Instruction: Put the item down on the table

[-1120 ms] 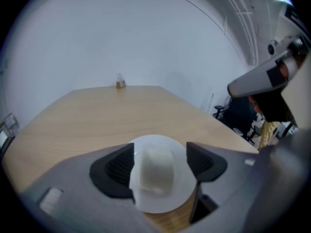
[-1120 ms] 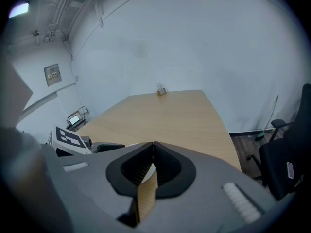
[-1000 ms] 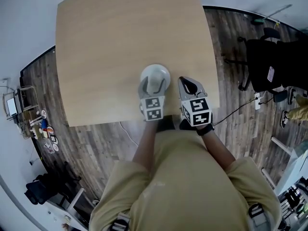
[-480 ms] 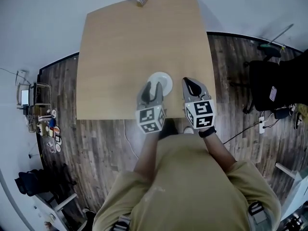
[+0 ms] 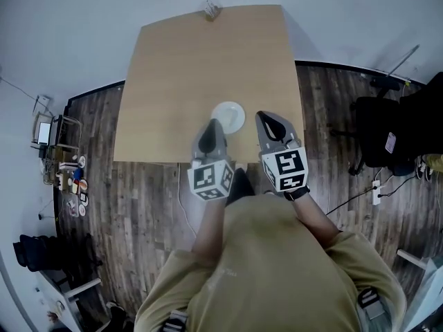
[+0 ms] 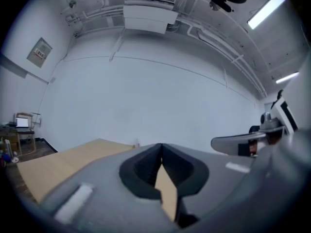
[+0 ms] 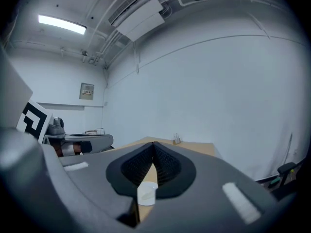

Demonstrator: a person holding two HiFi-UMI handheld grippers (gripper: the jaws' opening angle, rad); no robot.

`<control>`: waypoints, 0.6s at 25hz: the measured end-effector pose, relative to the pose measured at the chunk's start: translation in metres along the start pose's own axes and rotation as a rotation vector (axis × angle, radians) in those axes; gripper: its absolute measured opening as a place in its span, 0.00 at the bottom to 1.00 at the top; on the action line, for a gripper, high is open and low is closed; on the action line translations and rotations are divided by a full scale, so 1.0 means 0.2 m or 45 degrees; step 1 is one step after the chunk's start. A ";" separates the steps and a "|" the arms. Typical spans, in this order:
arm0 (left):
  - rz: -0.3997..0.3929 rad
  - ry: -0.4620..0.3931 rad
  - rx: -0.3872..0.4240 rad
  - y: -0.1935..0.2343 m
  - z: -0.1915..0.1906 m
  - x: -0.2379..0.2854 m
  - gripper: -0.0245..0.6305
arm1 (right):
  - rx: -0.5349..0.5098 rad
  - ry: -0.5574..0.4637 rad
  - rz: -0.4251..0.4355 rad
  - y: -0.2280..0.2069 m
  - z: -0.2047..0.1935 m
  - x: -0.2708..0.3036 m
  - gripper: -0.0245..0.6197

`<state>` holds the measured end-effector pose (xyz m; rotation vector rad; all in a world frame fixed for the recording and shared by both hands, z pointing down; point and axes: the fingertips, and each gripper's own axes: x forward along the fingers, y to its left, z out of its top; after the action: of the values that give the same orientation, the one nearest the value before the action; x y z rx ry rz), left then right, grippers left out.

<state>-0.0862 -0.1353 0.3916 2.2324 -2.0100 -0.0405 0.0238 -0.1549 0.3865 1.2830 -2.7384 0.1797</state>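
A white round item (image 5: 228,116), a cup or small bowl, stands on the light wooden table (image 5: 180,68) near its front edge. My left gripper (image 5: 212,123) hovers just in front of it, jaws closed tip to tip and empty. The left gripper view shows those jaws (image 6: 161,146) meeting, with only the table top in the gap below. To the right of the item my right gripper (image 5: 263,116) is shut and holds nothing. Through the gap under its closed jaws (image 7: 153,144), the right gripper view catches the white item (image 7: 146,193) on the table.
A small holder (image 5: 211,9) stands at the table's far edge. A black office chair (image 5: 387,126) is on the wooden floor to the right. Shelves and small clutter (image 5: 62,171) sit at the left, and a cable (image 5: 181,192) lies under the table's front edge.
My left gripper was round the white item, then let it go on the table, drew back toward the person and shut. The right gripper has barely moved. The head camera has risen.
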 end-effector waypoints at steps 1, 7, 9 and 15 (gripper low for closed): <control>0.004 -0.011 -0.002 -0.01 0.01 -0.03 0.04 | -0.011 -0.014 0.004 0.02 0.02 -0.03 0.05; 0.026 -0.049 -0.008 -0.09 -0.01 -0.18 0.04 | -0.051 -0.068 0.018 0.06 0.04 -0.19 0.05; 0.016 -0.054 -0.005 -0.12 -0.01 -0.21 0.04 | -0.048 -0.066 0.014 0.07 0.02 -0.24 0.05; -0.006 -0.030 0.011 -0.21 -0.05 -0.25 0.04 | -0.030 -0.072 -0.003 0.03 0.01 -0.33 0.05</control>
<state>-0.0489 -0.0800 0.3932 2.2531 -2.0206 -0.0591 0.0607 -0.1018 0.3748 1.3046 -2.7773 0.1128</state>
